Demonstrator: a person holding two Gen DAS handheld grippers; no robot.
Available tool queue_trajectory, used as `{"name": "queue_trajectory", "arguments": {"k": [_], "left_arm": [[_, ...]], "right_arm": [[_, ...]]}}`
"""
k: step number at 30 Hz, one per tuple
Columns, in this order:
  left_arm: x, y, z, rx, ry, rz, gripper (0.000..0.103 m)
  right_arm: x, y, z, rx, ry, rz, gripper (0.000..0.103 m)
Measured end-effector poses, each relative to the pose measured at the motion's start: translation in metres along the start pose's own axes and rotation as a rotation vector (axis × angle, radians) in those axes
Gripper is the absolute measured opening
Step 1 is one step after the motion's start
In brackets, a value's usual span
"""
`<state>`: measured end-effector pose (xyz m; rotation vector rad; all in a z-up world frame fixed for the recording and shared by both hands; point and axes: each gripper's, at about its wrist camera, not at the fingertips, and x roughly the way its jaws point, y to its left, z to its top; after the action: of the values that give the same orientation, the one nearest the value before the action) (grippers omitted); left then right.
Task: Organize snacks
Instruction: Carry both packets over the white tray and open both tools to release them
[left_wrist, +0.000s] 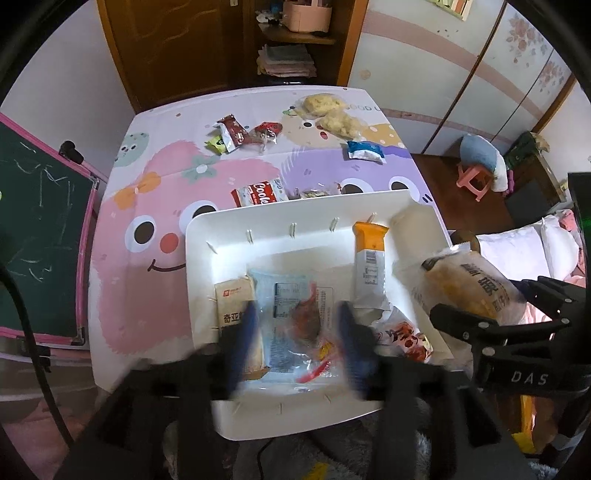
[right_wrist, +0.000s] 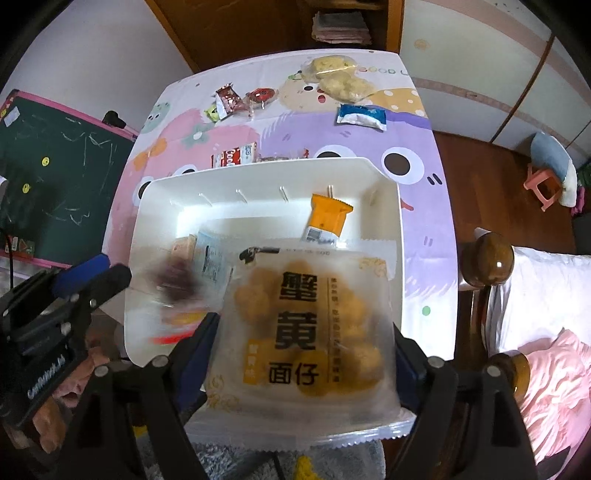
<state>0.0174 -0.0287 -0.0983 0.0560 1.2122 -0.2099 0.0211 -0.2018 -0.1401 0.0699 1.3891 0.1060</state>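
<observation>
A white bin (left_wrist: 221, 236) (right_wrist: 388, 206) stands at the table's near edge and holds an orange packet (left_wrist: 369, 258) (right_wrist: 327, 218), a beige box (left_wrist: 234, 299) and a clear packet with red contents (left_wrist: 295, 314). My left gripper (left_wrist: 297, 343) is open over that clear packet, its blue fingers (left_wrist: 245, 332) blurred on both sides of it. My right gripper (right_wrist: 303, 354) is shut on a frosted bag of yellow snack balls (right_wrist: 306, 328) (left_wrist: 476, 284), held above the bin's near right part.
Loose snacks lie on the cartoon tablecloth (left_wrist: 147, 184) beyond the bin: a red Cookie packet (left_wrist: 258, 194), dark red wrappers (left_wrist: 232, 133), two pale snack bags (left_wrist: 332, 114), a blue-white packet (left_wrist: 365, 150). A chalkboard (left_wrist: 40, 229) stands left, a bed (right_wrist: 546, 314) right.
</observation>
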Motion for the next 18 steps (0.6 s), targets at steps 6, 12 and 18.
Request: {"name": "queue_trajectory", "arguments": {"k": [6, 12, 18], "left_arm": [[-0.009, 0.0, -0.001, 0.008, -0.023, 0.032, 0.079], [-0.012, 0.003, 0.0, -0.001, -0.02, 0.039, 0.079], [-0.011, 0.003, 0.0, 0.0, -0.008, 0.041, 0.08]], "right_arm": [[-0.016, 0.0, 0.004, 0.013, -0.095, -0.032, 0.084], [-0.018, 0.007, 0.004, -0.017, -0.094, -0.028, 0.084], [-0.014, 0.01, 0.003, -0.034, -0.071, -0.025, 0.084]]}}
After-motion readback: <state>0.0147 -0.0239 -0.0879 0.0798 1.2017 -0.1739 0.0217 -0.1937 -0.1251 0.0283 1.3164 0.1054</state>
